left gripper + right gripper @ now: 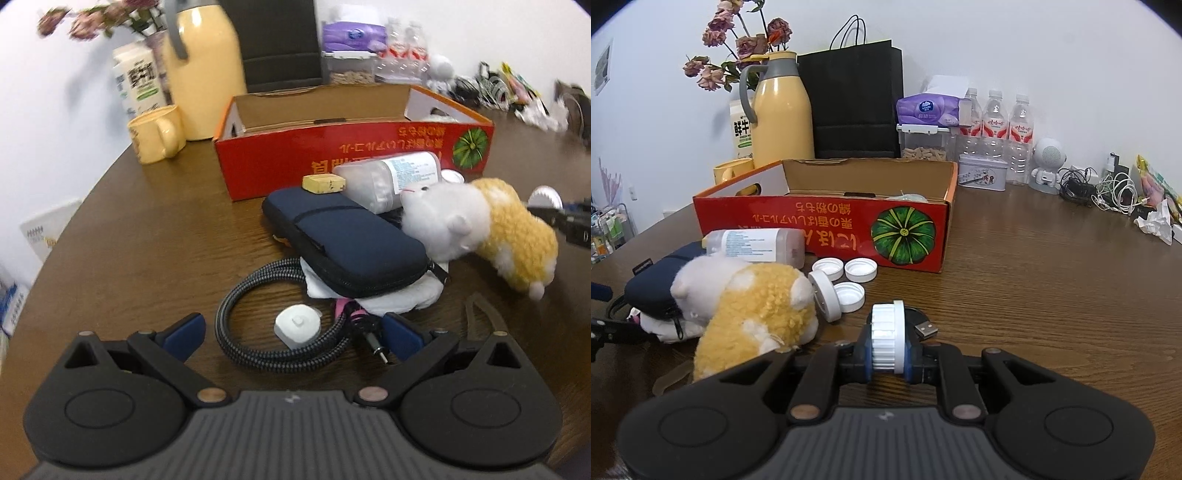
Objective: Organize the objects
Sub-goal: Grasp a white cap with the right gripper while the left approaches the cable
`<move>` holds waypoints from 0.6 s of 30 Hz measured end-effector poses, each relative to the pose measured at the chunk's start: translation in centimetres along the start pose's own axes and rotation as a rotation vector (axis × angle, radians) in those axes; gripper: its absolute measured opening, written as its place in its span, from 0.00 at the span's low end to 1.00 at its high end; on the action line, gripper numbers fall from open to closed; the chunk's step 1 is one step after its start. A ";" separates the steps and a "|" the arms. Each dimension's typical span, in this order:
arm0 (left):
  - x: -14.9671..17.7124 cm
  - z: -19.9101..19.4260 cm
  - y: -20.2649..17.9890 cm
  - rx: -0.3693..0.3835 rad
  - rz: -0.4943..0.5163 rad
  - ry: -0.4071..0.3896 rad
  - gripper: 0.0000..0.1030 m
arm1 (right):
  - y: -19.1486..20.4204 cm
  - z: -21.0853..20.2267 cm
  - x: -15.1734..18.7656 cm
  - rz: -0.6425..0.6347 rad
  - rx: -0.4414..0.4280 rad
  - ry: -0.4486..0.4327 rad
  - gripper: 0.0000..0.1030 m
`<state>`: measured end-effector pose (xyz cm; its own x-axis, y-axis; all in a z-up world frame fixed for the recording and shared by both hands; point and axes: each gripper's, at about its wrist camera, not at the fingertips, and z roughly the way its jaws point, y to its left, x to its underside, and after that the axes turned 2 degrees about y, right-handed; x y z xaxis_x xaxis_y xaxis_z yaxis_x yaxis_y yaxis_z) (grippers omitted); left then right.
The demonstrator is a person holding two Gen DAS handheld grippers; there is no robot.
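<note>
Rightward, bare table (1052,295) beside red box (827,229)

Wood-grain table (1034,258), glossy printed cardboard box (820,229), fluffy plush hamster (757,306), ribbed white plastic cap (884,336).

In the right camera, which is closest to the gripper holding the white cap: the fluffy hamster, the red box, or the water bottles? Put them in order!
From the right gripper:
1. Hamster, just to its left.
2. Red box, behind, middle of the table.
3. Water bottles, far back by the wall.
</note>
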<state>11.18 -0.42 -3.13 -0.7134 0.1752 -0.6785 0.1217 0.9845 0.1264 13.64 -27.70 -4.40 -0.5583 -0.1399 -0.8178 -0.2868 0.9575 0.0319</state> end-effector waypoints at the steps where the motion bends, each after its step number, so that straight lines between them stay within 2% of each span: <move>1: 0.0 0.1 -0.1 0.001 0.021 -0.002 1.00 | 0.0 0.0 0.0 0.001 -0.001 0.000 0.14; 4: 0.1 1.0 -0.1 0.018 0.071 -0.006 1.00 | 0.0 0.0 0.0 0.004 -0.002 0.001 0.14; 10: 0.2 1.8 0.8 0.067 0.022 -0.040 1.00 | 0.0 0.0 0.1 0.003 0.000 0.005 0.14; 15: 0.6 2.2 2.1 0.121 -0.066 -0.040 1.00 | 0.0 0.0 0.1 0.003 0.001 0.007 0.14; 18: 0.7 2.0 2.1 0.120 -0.069 -0.052 0.96 | 0.0 0.0 0.0 0.004 0.000 0.005 0.14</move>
<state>12.33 1.83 -4.73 -0.6864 0.1044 -0.7197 0.1580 0.9874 -0.0074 13.64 -27.73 -4.46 -0.5632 -0.1373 -0.8148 -0.2841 0.9581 0.0350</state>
